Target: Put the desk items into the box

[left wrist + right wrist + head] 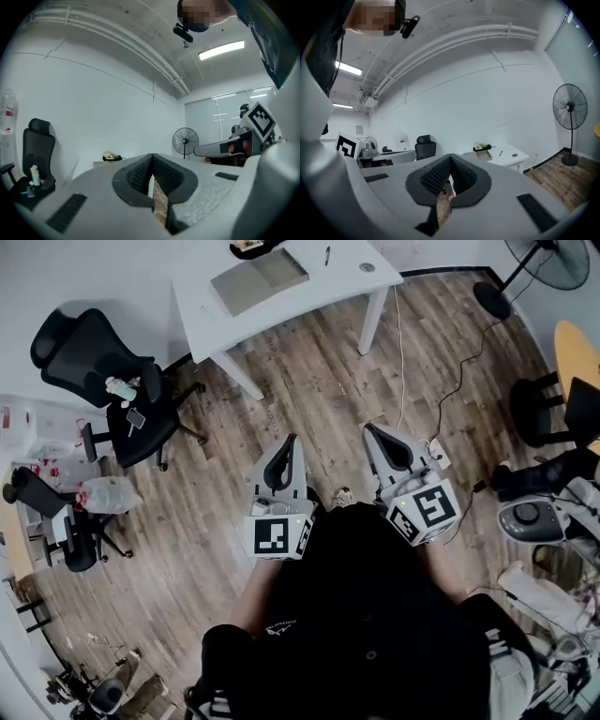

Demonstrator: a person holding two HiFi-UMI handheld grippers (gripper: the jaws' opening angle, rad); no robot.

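Note:
The white desk [323,289] stands far ahead at the top of the head view. On it lie a flat brown cardboard box [260,279], a black pen [327,255], a small round item [367,266] and a dark object [251,247] at the far edge. My left gripper [292,442] and right gripper [370,430] hang side by side over the wooden floor, well short of the desk. Both are shut with nothing between the jaws. The desk [506,157] shows small in the right gripper view beyond the closed gripper [450,159]. In the left gripper view the gripper [152,157] is also closed.
A black office chair [112,381] carrying small items stands left of the desk, with a second chair [56,517] nearer. A standing fan [525,273] is at the right, cables [441,409] run across the floor, and clutter [544,512] lies at the right edge.

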